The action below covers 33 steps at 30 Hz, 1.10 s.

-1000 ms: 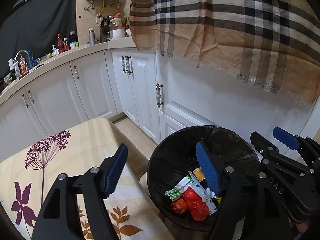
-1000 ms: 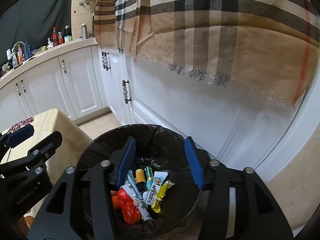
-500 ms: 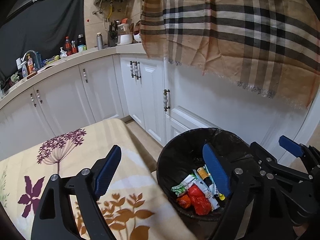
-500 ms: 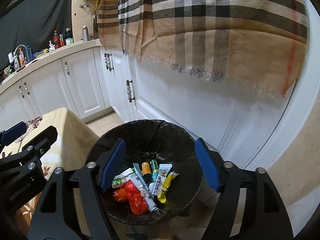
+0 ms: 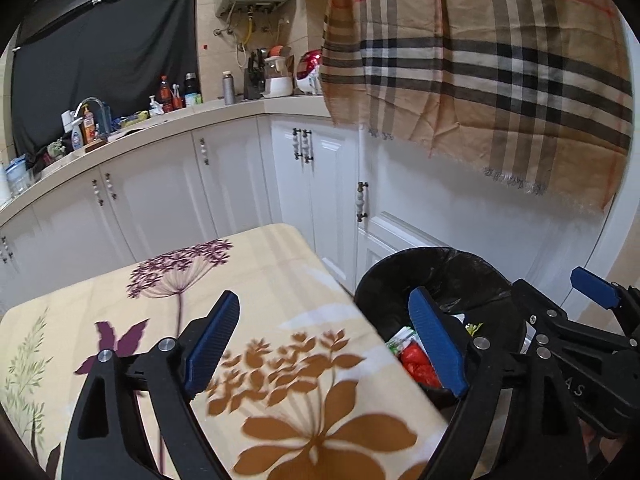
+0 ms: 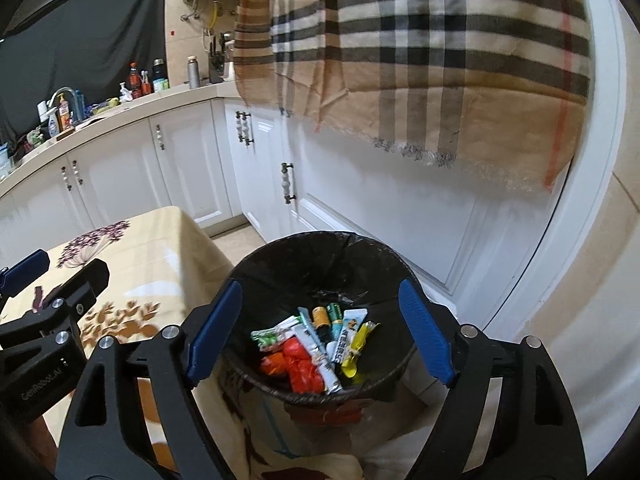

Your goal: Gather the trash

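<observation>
we hold our right hand-held gripper above the black-lined round wicker trash bin, its jaws just widened and empty. the colourful crumpled wrappers lie at the bin's bottom, directly below. our left hand-held gripper, jaws likewise just widened and empty, hangs over the cream floral-clothed worktop, left of the bin. no trash shows on the cloth; nothing blocks us.

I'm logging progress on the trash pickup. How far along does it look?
Done: wrappers already lie in the black bin. In hand: nothing; the left gripper and right gripper have just been opening and are empty. Left: no trash shows on the floral tablecloth.
</observation>
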Each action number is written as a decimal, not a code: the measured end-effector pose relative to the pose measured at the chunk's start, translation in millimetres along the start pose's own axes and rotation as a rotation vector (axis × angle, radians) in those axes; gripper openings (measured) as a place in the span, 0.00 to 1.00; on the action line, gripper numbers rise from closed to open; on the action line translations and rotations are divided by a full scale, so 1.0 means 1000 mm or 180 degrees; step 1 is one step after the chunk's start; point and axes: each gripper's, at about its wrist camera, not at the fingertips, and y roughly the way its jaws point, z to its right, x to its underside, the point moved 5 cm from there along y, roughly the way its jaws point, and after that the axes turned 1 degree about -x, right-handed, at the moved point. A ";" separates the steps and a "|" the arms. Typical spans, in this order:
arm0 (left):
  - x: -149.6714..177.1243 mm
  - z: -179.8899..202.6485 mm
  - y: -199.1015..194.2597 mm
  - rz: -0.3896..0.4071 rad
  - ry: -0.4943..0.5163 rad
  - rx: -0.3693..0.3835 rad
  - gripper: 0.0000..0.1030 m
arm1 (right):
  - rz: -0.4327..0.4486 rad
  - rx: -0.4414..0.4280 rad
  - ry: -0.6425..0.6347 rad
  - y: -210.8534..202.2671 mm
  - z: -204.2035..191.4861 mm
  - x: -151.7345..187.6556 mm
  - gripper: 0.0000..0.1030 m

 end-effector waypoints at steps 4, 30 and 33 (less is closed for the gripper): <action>0.005 -0.013 -0.021 0.0017 -0.0101 0.0008 0.82 | 0.0080 -0.0018 -0.0040 -0.020 -0.006 0.001 0.77; 0.028 -0.047 -0.103 0.0251 -0.0194 -0.0125 0.82 | 0.0367 -0.0039 -0.0223 -0.107 -0.021 0.016 0.78; 0.028 -0.047 -0.107 0.0272 -0.0195 -0.0128 0.82 | 0.0385 -0.0032 -0.0231 -0.111 -0.021 0.017 0.78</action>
